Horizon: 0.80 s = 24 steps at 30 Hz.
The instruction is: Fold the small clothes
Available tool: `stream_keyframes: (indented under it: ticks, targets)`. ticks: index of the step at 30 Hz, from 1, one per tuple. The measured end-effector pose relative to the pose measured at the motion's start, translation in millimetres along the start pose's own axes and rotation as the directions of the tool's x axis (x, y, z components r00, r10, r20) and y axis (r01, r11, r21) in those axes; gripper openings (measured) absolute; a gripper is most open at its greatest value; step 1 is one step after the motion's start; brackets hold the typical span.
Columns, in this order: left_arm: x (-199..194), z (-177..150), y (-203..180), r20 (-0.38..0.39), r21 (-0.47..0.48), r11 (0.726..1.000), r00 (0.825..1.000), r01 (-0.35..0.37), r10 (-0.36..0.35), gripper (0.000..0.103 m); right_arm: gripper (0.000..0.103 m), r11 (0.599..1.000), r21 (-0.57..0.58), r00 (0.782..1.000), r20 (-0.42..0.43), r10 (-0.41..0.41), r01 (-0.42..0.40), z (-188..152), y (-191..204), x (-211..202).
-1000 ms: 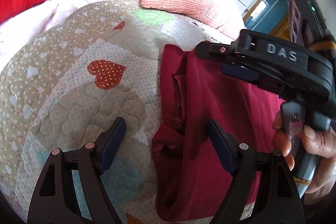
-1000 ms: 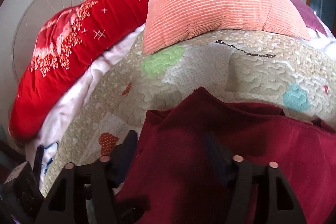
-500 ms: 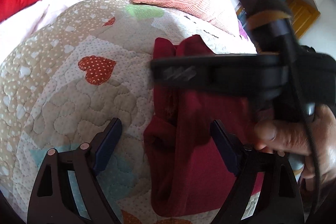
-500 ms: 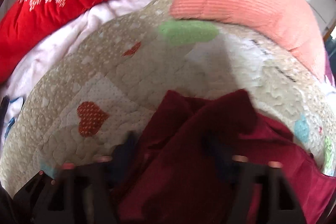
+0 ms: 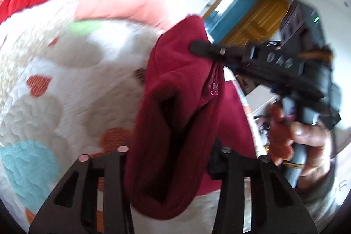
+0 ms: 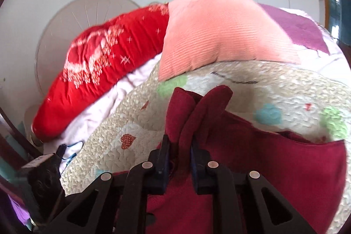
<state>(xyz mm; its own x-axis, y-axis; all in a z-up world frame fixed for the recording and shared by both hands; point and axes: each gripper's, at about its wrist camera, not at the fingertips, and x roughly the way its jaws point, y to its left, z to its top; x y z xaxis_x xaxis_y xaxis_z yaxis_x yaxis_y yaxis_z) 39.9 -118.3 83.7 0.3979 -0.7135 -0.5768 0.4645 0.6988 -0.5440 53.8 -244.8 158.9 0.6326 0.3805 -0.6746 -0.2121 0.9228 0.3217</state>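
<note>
Our right claw [image 6: 179,151] has just been closing and now pinches a bunched fold of the dark red garment [image 6: 252,170] between its blue pads [image 6: 165,157]; the cloth stands up in two peaks just past the fingertips. In the left wrist view we see that same claw [image 5: 198,48] from the side, its tip biting the top edge of the garment [image 5: 173,115] and holding it up off the bed, with a hand [image 5: 300,142] wrapped round its grey handle.

Our left claw [image 5: 169,159] has also just been closing. The garment hangs as a thick roll between its fingers and fills the gap, but blur and the cloth itself hide the pads, so we cannot tell whether they press on it.

Beneath the lifted cloth lies the quilt [image 6: 274,89], cream with hearts in red, green and blue; the rest of the garment still rests on it at the right. Farther back a salmon ribbed cushion [image 6: 219,30] leans on the quilt's edge, beside a red pillow [image 6: 105,63] with white patterning. A blue door in a wooden frame [image 5: 239,3] shows behind.
</note>
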Motion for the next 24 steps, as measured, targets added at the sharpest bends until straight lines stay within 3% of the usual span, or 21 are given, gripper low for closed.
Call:
stream_keyframes:
  ticks: [4, 8, 12, 15, 18, 21, 23, 24]
  targets:
    - [8, -2, -60, 0.006, 0.102, 0.995, 1.0, 0.01, -0.011, 0.031, 0.014, 0.999, 0.039, 0.998, 0.062, -0.032, 0.029, -12, -38, -54]
    - [47, -20, -127, -0.061, 0.244, 0.969, 0.998, 0.029, -0.014, 0.031, 0.013, 0.988, 0.137, 0.992, 0.09, -0.086, 0.073, -34, -89, -86]
    - [91, -44, -161, -0.164, 0.305, 0.951, 0.986, 0.059, -0.009, 0.031, 0.013, 0.961, 0.22, 0.981, 0.054, -0.186, 0.17, -64, -141, -95]
    - [121, -62, -175, -0.203, 0.361, 0.933, 0.976, 0.003, 0.076, 0.031, 0.013, 0.933, 0.276, 0.973, -0.037, -0.228, 0.229, -84, -170, -74]
    - [116, -66, -180, -0.22, 0.375, 0.927, 0.971, -0.001, 0.09, 0.031, 0.018, 0.907, 0.368, 0.976, 0.001, -0.22, 0.204, -94, -183, -86]
    - [77, -63, -178, -0.193, 0.434, 0.901, 0.977, 0.005, 0.088, 0.041, 0.021, 0.915, 0.344, 0.966, 0.066, -0.248, 0.211, -95, -168, -120]
    - [49, -61, -173, -0.138, 0.47, 0.882, 0.985, -0.023, 0.1, 0.064, 0.022, 0.937, 0.309, 0.975, 0.098, -0.2, 0.161, -96, -147, -139]
    - [37, -60, -170, -0.097, 0.473, 0.88, 0.989, -0.053, 0.112, 0.067, 0.027, 0.948, 0.285, 0.978, 0.109, -0.176, 0.139, -96, -134, -144]
